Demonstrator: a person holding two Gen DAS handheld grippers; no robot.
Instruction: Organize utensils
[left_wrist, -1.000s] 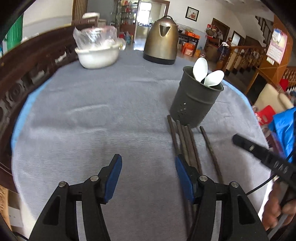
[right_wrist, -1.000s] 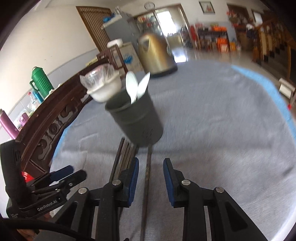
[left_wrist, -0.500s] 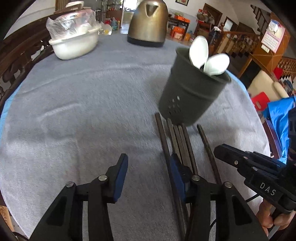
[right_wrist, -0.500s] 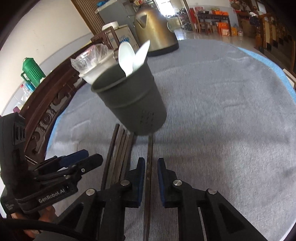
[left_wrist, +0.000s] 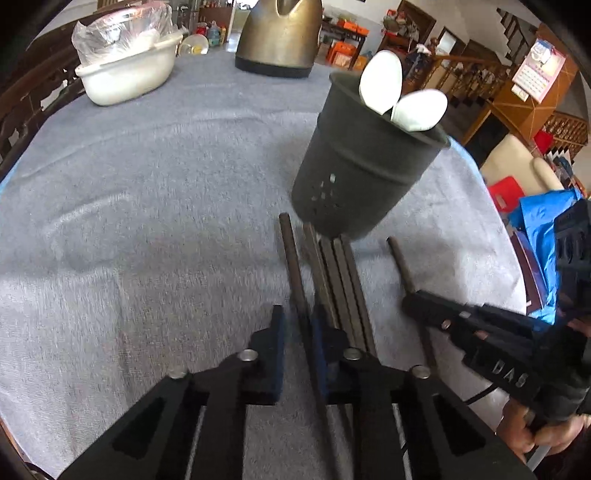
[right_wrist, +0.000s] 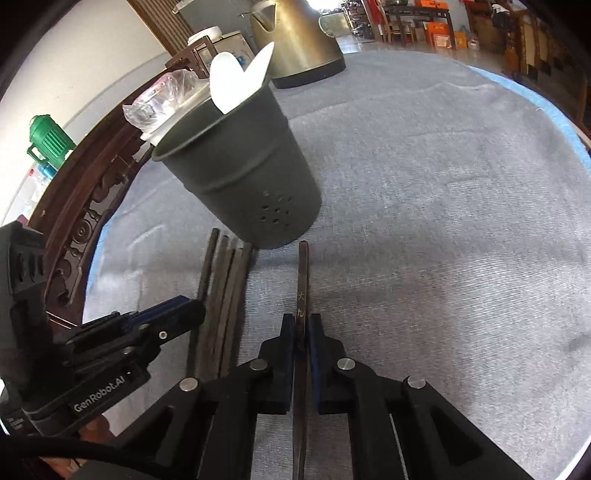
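Note:
A dark grey utensil holder with two white spoons stands on the grey tablecloth. Several dark chopsticks lie in front of it. My left gripper has its jaws close around the leftmost chopstick; a small gap shows on the left side. My right gripper is shut on a single chopstick that lies apart to the right of the bundle. Each gripper shows in the other's view, the right one and the left one.
A brass kettle and a white bowl covered with plastic stand at the far side of the round table. A carved wooden chair back runs along the left edge. A green jug is beyond it.
Both grippers moved forward toward the holder and closed. The left jaws narrowed from wide open onto the leftmost chopstick. The right jaws tightened on the single chopstick.

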